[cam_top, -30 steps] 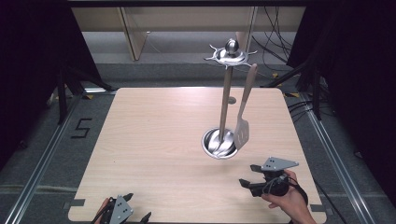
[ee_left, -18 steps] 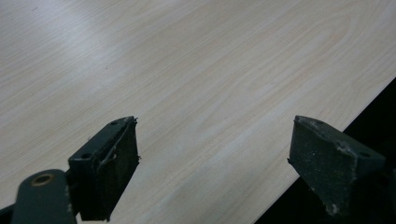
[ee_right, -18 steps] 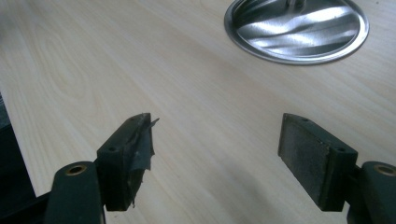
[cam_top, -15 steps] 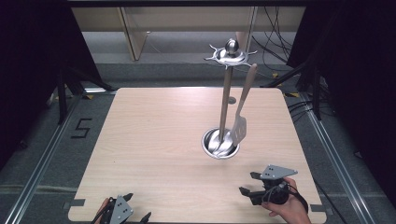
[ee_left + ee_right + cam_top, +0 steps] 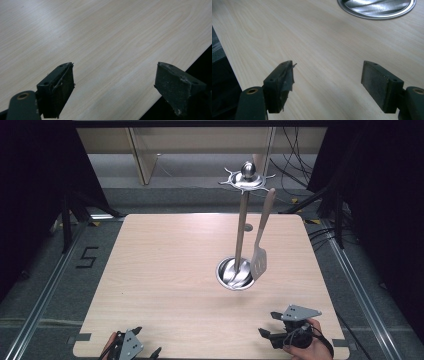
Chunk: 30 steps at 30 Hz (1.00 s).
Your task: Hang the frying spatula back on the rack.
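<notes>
High view gives me the wooden table (image 5: 165, 270) with a steel utensil stand (image 5: 243, 227) right of centre: round base, upright post, hooked crown on top. A slotted spatula (image 5: 260, 250) hangs from the crown, its blade just beside the base; I cannot tell whether they touch. My right gripper (image 5: 267, 325) sits at the near edge in my right hand (image 5: 306, 347), jaws spread wide and empty. My left gripper (image 5: 145, 342) is cut off by the bottom frame. Left gripper view shows its pads (image 5: 60, 93) wide apart over bare wood by the table edge. Right gripper view catches only the stand's base rim (image 5: 377, 10), cropped at the top.
</notes>
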{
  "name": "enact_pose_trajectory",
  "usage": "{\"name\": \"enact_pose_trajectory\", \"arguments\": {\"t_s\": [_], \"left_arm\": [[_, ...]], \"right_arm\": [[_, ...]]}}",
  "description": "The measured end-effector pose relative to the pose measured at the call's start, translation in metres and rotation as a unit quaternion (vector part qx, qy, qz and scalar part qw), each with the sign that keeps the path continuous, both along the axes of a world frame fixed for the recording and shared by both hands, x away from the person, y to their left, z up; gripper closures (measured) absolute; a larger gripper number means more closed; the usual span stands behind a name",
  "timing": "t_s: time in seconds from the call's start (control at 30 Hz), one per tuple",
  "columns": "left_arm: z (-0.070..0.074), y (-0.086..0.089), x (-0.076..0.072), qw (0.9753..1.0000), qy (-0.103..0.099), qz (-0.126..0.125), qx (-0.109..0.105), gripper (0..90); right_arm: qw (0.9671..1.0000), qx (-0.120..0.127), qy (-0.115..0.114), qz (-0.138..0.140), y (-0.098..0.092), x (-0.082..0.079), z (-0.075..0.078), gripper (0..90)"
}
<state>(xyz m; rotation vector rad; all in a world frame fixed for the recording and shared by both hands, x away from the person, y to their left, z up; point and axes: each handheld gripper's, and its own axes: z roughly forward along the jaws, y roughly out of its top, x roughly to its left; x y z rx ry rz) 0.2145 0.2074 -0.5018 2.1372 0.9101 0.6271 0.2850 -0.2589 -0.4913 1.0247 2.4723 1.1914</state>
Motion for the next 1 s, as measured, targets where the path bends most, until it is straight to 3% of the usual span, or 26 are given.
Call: {"name": "enact_pose_trajectory", "arguments": {"t_s": [0.07, 0.13, 0.3, 0.33, 0.37, 0.4, 0.5, 0.53, 0.6, 0.73, 0.8, 0.87, 0.93, 0.97, 1.0], "left_arm": [[0.0, 0.001, 0.0, 1.0, -0.001, 0.0, 0.009, 14.9], [-0.002, 0.0, 0.0, 1.0, -0.005, 0.003, -0.004, 14.9], [-0.001, 0.0, 0.0, 1.0, -0.003, 0.003, -0.002, 14.9], [-0.001, 0.001, 0.001, 0.9998, -0.001, -0.004, 0.018, 14.9], [-0.001, 0.001, 0.001, 0.9998, -0.001, -0.004, 0.018, 14.9], [-0.002, -0.001, 0.0, 0.9999, -0.009, -0.004, 0.002, 14.9], [-0.001, -0.001, 0.0, 1.0, -0.001, -0.003, -0.002, 14.9], [0.0, 0.001, 0.001, 0.9999, 0.001, -0.005, 0.015, 14.9], [-0.002, 0.001, 0.001, 0.9999, -0.006, 0.002, 0.012, 14.9], [-0.002, 0.001, 0.001, 1.0, -0.005, -0.001, 0.006, 14.9], [-0.002, 0.0, 0.001, 0.9998, -0.008, 0.002, 0.018, 14.9], [-0.002, 0.0, 0.001, 1.0, -0.005, -0.008, 0.0, 14.9], [-0.001, 0.0, 0.0, 0.9999, -0.002, -0.01, 0.0, 14.9], [-0.002, 0.0, 0.0, 0.9999, -0.011, -0.012, 0.0, 14.9], [-0.001, -0.002, -0.001, 0.9999, -0.003, -0.008, -0.013, 14.8]], "right_arm": [[1.0, -0.002, -0.001, 0.006, -0.001, 0.0, 0.0, 27.1], [1.0, -0.004, -0.004, -0.003, -0.003, -0.003, -0.001, 27.2], [0.9999, -0.009, -0.003, -0.009, -0.005, -0.008, -0.002, 27.1], [0.9999, -0.012, -0.003, -0.002, -0.007, -0.009, -0.003, 26.8], [0.9999, -0.012, -0.003, -0.002, -0.007, -0.009, -0.003, 26.8], [0.9998, -0.016, 0.0, -0.006, -0.008, -0.01, -0.005, 26.7], [0.9997, -0.023, -0.002, -0.002, -0.009, -0.011, -0.005, 26.7], [0.9995, -0.031, 0.0, -0.008, -0.009, -0.013, -0.005, 26.5], [0.9993, -0.036, -0.01, -0.006, -0.01, -0.014, -0.006, 26.5], [0.9993, -0.035, -0.003, -0.01, -0.01, -0.017, -0.006, 26.4], [0.9993, -0.034, -0.001, -0.013, -0.01, -0.017, -0.007, 26.5], [0.9993, -0.034, -0.007, -0.011, -0.012, -0.016, -0.006, 26.4], [0.9994, -0.032, 0.0, -0.016, -0.012, -0.017, -0.006, 26.4], [0.9993, -0.035, -0.006, -0.011, -0.014, -0.015, -0.006, 26.5], [0.9994, -0.033, -0.006, -0.012, -0.014, -0.014, -0.007, 26.4]]}}
